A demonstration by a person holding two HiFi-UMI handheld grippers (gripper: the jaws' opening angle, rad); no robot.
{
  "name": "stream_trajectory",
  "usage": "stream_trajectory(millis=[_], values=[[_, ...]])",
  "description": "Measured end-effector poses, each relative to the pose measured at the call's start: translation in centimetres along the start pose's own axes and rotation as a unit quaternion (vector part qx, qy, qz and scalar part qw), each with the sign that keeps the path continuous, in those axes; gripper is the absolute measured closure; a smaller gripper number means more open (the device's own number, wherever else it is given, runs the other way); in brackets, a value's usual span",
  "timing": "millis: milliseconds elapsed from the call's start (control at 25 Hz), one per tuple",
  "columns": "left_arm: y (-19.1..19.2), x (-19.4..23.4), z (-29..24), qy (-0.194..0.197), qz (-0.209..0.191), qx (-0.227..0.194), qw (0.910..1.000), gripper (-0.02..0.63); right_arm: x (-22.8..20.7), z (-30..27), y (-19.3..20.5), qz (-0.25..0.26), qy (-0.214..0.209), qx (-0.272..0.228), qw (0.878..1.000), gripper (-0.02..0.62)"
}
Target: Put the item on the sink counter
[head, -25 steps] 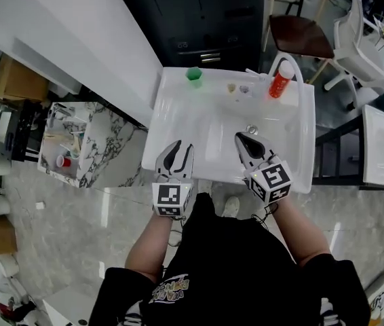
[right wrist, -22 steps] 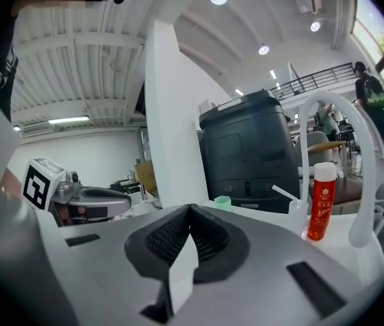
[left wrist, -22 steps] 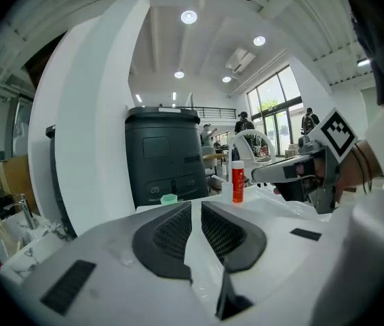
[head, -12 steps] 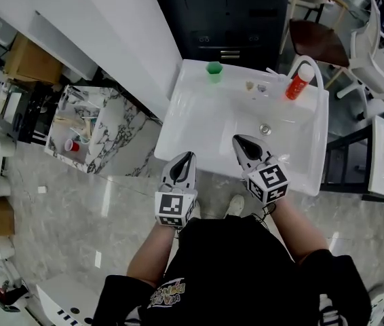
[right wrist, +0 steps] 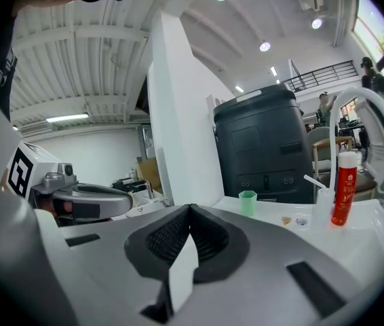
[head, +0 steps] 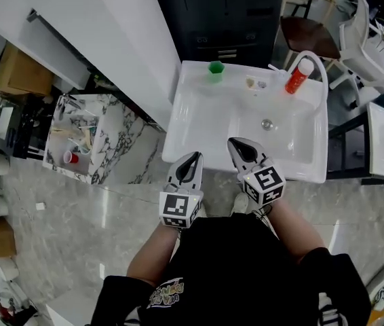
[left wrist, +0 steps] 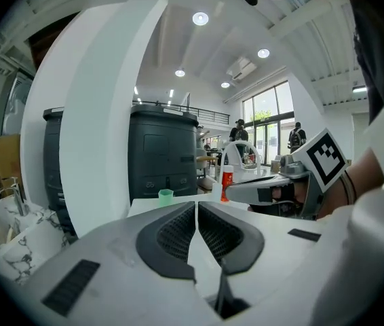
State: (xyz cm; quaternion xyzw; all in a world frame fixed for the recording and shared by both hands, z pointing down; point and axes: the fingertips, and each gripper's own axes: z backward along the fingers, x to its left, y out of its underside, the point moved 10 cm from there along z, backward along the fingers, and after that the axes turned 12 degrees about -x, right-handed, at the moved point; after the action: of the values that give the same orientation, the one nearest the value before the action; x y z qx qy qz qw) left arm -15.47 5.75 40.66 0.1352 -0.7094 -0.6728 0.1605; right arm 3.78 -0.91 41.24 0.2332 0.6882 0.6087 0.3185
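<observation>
Apparently the item, likely the cup [head: 215, 70], is already standing at the back of the sink [head: 199, 117] counter, the bottle [head: 298, 77] standing further right. The left gripper [head: 192, 160], jaws apart a second ago, is now sitting shut on nothing. The right gripper [head: 236, 145] is likewise sitting closed and empty. Both are hanging at the front edge, so placing is looking done.

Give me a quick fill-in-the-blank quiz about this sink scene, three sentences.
1. The cup at the back of the sink counter is ____ in colour.
2. The red bottle stands beside the arched white ____.
3. The left gripper and right gripper both have their jaws ____, holding nothing.
Missing words: green; faucet; shut.
</observation>
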Motion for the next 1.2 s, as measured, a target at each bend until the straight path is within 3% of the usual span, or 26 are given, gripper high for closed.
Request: stream_trajectory(millis=[600, 1200], values=[[0.6, 1.7, -0.2, 0.086, 0.025, 0.003, 0.9959, 0.581, 3.3, 3.2, 0.9, -0.001, 0.095, 0.003, 0.995, 0.541], [0.4, 1.2, 1.4, 0.097, 0.025, -0.002, 0.9950, 0.581, 5.3, 4.9, 0.9, 0.011, 0.102, 0.003, 0.995, 0.541]])
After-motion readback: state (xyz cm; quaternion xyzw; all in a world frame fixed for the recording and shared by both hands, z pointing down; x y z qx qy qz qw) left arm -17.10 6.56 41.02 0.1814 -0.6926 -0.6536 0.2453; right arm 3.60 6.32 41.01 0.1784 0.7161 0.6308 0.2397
